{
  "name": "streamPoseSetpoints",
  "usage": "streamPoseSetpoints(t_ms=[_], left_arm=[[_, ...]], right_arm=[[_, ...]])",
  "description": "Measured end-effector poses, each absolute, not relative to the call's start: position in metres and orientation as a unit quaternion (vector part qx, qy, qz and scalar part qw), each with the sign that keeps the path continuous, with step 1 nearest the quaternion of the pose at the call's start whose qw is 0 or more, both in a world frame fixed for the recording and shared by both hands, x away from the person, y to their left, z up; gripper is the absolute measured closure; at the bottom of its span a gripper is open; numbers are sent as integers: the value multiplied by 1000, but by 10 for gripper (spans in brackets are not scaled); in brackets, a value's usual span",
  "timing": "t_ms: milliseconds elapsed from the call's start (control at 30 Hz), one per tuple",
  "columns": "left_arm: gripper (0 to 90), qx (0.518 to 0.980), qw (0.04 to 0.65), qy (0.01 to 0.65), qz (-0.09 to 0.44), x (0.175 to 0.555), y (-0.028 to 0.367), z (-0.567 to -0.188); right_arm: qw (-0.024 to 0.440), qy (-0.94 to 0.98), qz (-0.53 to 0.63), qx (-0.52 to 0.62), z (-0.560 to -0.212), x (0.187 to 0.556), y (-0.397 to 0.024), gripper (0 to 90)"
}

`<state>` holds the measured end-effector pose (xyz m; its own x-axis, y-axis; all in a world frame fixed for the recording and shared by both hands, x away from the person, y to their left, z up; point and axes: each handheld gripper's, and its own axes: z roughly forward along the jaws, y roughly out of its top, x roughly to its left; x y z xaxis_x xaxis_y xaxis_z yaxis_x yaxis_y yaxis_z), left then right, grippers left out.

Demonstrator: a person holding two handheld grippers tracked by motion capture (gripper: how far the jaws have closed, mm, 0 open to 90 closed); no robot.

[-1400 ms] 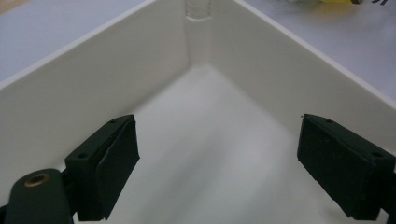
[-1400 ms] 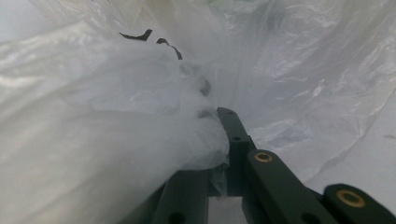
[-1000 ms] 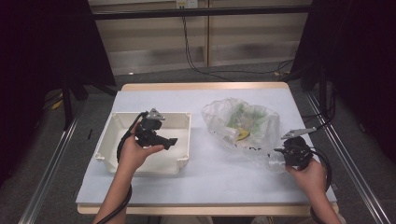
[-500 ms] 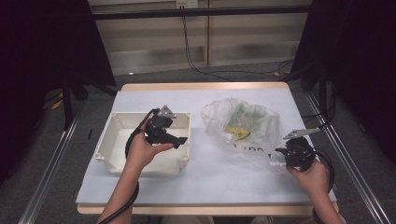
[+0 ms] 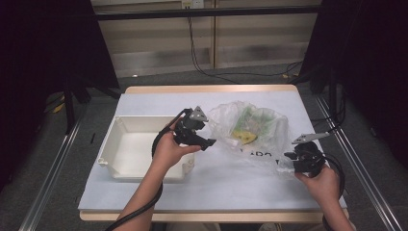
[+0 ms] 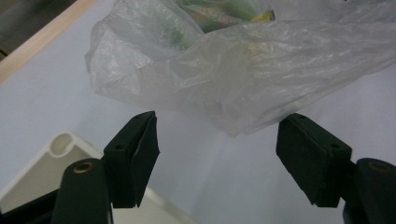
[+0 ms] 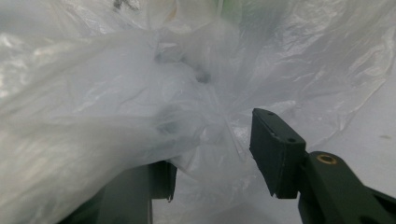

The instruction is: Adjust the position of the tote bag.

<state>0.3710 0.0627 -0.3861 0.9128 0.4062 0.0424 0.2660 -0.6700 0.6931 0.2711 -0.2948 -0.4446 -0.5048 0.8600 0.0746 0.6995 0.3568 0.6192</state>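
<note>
A clear plastic bag (image 5: 250, 130) with green and yellow packets inside lies right of the table's middle. My left gripper (image 5: 209, 143) hovers over the right rim of the white tray (image 5: 108, 149) and points at the bag. In the left gripper view its jaws (image 6: 219, 135) stand apart with nothing between them, and the bag (image 6: 233, 70) lies just ahead; they have just been closing. My right gripper (image 5: 288, 161) is at the bag's near right corner. Its jaws (image 7: 212, 149) have just been opening, with bunched bag film (image 7: 140, 93) between them and draped over the left jaw; the right pad (image 7: 275, 154) stands off the film.
The white tray is empty and its corner (image 6: 51, 158) sits under my left jaw. A white sheet (image 5: 231, 183) covers the table. Metal rails run along both sides, and cables lie on the floor behind.
My left gripper has moved right, from over the tray to its right rim, toward the bag. The right hand has stayed at the bag's corner.
</note>
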Motion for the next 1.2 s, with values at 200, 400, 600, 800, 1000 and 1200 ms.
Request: streamPoseSetpoints(t_ms=[200,400,600,800,1000,1200], left_arm=[[371,912,356,183,91,374,55,-396],[479,915,351,176,89,377,50,-399],[654,924,328,171,92,378,48,-400],[827,921,335,177,90,377,47,-399],[879,921,341,182,53,371,51,-398],[883,922,340,181,34,358,52,-400]], right_arm=[[128,811,304,484,-445,271,-294,501],[137,811,305,481,-443,270,-294,461],[136,809,300,486,-444,270,-293,410],[140,809,300,486,-443,269,-294,391],[141,804,300,493,-441,268,-299,381],[146,800,303,497,-438,267,-304,355]])
